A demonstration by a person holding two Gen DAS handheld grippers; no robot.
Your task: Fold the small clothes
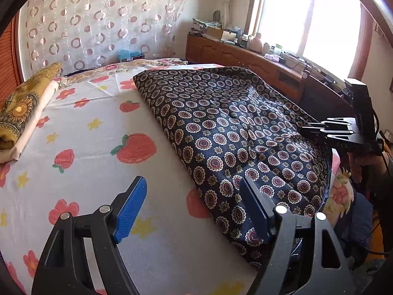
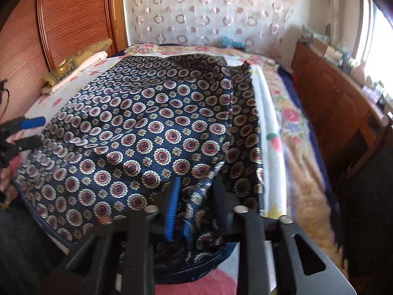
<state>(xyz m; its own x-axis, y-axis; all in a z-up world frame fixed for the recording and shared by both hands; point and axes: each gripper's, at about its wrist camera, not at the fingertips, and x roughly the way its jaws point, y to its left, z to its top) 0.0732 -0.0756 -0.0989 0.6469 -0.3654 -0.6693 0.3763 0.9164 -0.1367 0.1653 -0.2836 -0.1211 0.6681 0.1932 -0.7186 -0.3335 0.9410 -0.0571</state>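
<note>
We list the dark patterned garment (image 1: pixel 235 132): thin cloth with a slight sheen. Under it, our bedsheet (image 1: pixel 86 152): matt ribbed cotton, printed. Left gripper (image 1: pixel 194 209): matt black plastic, ridged blue rubbery pads (image 1: pixel 130 209), shiny metal pins. Right of it, the cabinet (image 1: pixel 245 56): glossy varnished wood.

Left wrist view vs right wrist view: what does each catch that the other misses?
Left wrist only: the left claw open over the strawberry-print white sheet, and the bright window.
Right wrist only: a bunched fold of the dark navy medallion-print garment between the right claw pads, plus the reddish wooden slatted panel.
Both: the garment on the bed, the folded yellow sunflower-print cloth, the ring-patterned sheer curtain and the brown wooden cabinet.
</note>
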